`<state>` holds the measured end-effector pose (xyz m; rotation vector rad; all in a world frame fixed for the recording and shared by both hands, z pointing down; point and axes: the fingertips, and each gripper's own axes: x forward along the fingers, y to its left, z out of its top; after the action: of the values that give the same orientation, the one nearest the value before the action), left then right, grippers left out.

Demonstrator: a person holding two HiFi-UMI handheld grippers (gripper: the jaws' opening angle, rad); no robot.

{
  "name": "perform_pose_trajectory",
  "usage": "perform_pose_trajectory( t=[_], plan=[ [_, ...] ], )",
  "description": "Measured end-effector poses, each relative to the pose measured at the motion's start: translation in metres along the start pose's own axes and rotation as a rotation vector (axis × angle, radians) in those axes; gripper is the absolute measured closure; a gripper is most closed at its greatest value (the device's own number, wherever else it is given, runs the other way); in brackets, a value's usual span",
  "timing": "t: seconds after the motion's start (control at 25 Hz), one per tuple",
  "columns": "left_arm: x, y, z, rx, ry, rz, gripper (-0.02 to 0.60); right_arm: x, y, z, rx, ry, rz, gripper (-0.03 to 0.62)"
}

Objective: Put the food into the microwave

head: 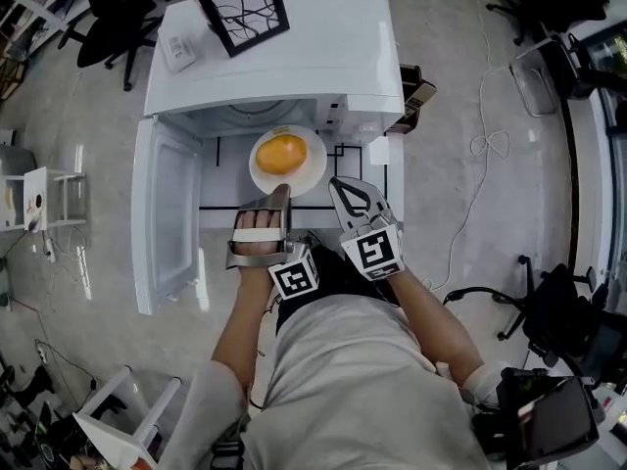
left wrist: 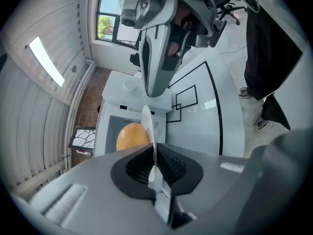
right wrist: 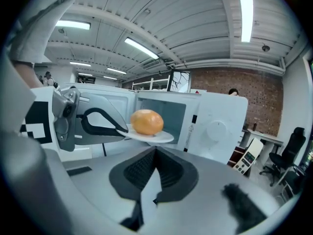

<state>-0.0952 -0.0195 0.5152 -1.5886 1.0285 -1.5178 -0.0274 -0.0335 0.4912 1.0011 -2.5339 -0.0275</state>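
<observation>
1. Plate (head: pixel 308 170) up front: white and round, held level in the air just before the mouth of the microwave (head: pixel 274 57), not inside it.
2. Food (head: pixel 281 151) sits in the middle of that plate, a round orange-yellow lump, upright and steady.
3. Left gripper (head: pixel 282 192) has the near rim. Its own view shows the plate edge-on, running straight down between the jaws, with both pads pressed on it.
4. Right gripper (head: pixel 340 186) hangs just beside the left one, to the right of the plate and apart from it. Its jaws are drawn together with nothing between them.
5. Door (head: pixel 167 218) of the microwave stands swung wide to the left, and the cavity behind the plate is open.
6. From the right gripper view the plate hangs at the height of the opening, and the control panel with its round dial (right wrist: pixel 215 129) is to the right of it.
7. Worktop (head: pixel 370 164) under the plate is white with black lines, and the microwave stands on it.
8. Up on the microwave's roof lies a dark picture frame (head: pixel 242 6) with a branch pattern, tilted, next to a small white card.
</observation>
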Motion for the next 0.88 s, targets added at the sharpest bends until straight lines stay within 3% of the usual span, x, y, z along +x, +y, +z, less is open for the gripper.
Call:
perform_pose_trajectory(
  t=[0.24, 0.88],
  plan=[
    [0.017, 0.004, -0.011, -0.022, 0.013, 0.009, 0.558, 0.016, -0.004, 0.003, 0.025, 0.002, 0.0, 0.583],
    [0.084, 0.036, -0.041, 0.075, 0.086, 0.084, 0.558, 0.056, -0.013, 0.0, 0.032, 0.014, 0.018, 0.583]
  ],
)
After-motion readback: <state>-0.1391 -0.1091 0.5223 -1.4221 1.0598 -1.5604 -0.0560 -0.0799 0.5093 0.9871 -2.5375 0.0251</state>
